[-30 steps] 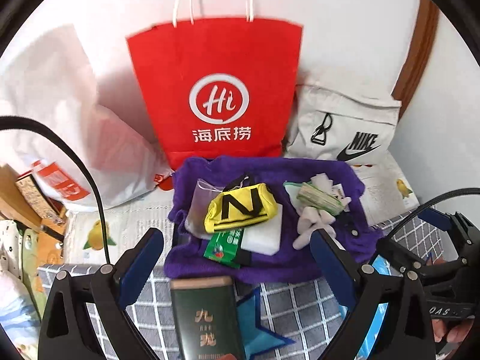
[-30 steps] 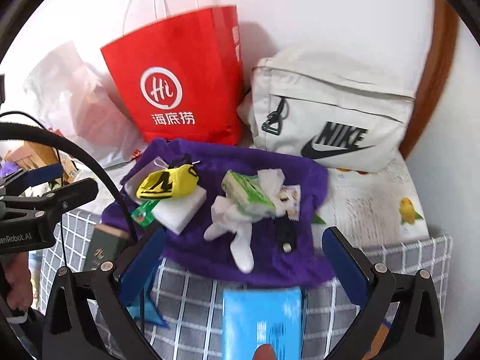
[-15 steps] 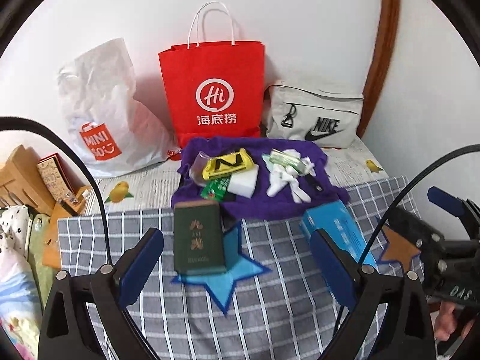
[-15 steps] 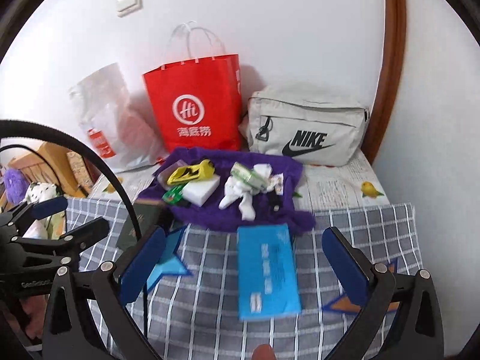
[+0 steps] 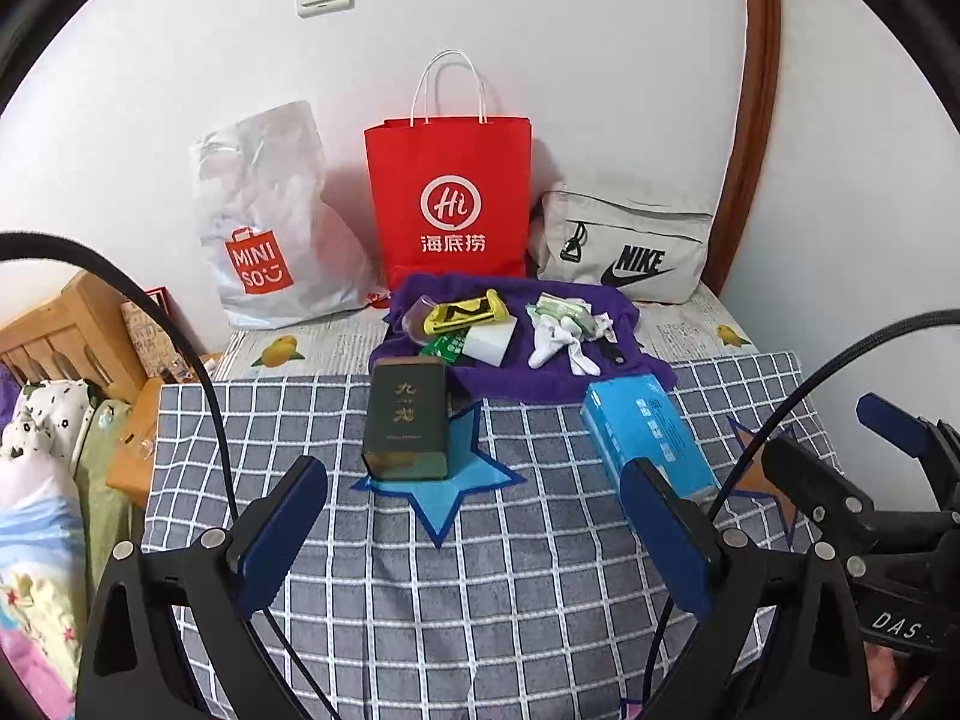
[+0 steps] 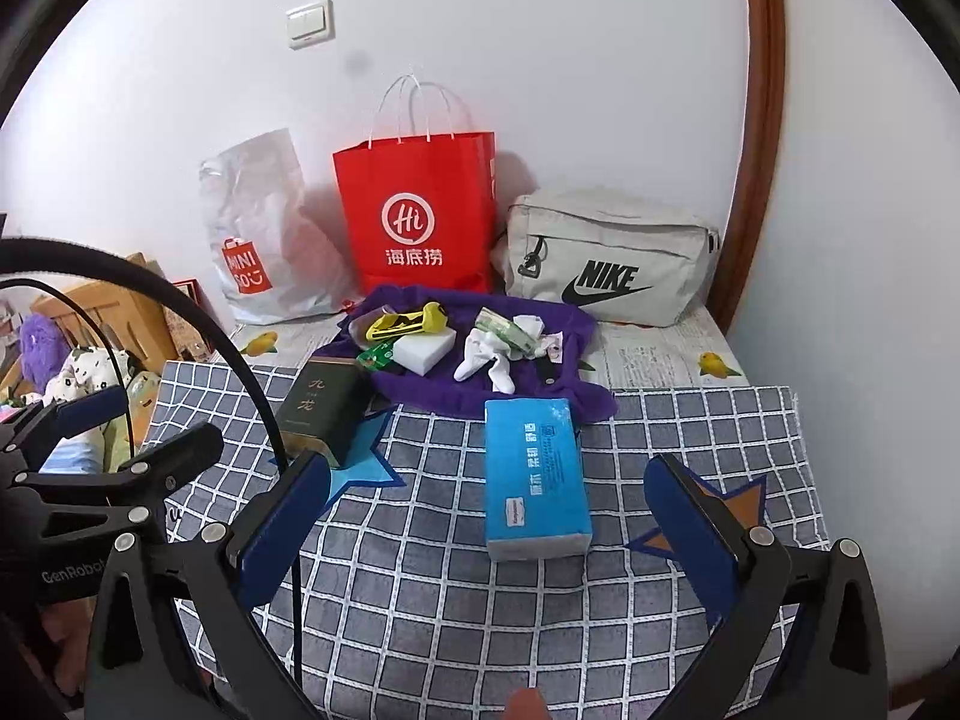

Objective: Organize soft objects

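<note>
Both tools got pulled well back from the purple cloth (image 5: 540, 372) pile in the last second; left tool (image 5: 474, 516) and right tool (image 6: 498, 516) spread wide, nothing held, so sorting looks paused or done.

White socks (image 5: 561, 341), yellow pouch (image 5: 462, 315), sponge (image 5: 491, 343) piled on purple cloth (image 5: 540, 381).

Left hand-held gripper (image 5: 474, 531) and right hand-held gripper (image 6: 489, 531) both wide apart, empty, side by side

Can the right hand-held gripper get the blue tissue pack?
Probably yes: the right hand-held gripper is open, and the blue tissue pack lies straight ahead on the checked cloth with nothing between.
</note>
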A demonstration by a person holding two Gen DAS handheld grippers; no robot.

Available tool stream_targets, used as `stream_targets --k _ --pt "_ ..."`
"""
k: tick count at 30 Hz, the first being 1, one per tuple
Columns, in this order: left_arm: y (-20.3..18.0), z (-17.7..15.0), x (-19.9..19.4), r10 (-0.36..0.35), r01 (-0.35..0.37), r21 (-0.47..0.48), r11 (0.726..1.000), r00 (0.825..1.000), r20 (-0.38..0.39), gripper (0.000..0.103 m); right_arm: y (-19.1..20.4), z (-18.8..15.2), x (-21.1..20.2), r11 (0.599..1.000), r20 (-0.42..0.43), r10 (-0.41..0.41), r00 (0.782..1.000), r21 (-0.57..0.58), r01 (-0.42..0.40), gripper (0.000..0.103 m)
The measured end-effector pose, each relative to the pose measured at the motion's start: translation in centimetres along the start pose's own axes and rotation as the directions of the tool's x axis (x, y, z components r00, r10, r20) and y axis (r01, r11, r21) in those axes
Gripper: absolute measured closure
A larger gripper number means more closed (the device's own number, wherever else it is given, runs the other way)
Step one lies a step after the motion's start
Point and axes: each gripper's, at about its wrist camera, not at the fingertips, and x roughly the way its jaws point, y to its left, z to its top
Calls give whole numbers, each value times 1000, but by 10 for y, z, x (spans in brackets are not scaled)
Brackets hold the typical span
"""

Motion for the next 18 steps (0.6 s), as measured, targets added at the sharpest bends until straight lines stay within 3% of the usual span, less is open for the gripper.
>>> stream_targets --k 18 --pt "-2 -11 -9 1 -2 -13 1000 1000 -25 4 -1 -9 -11 1000 -8 0 1000 15 0 0"
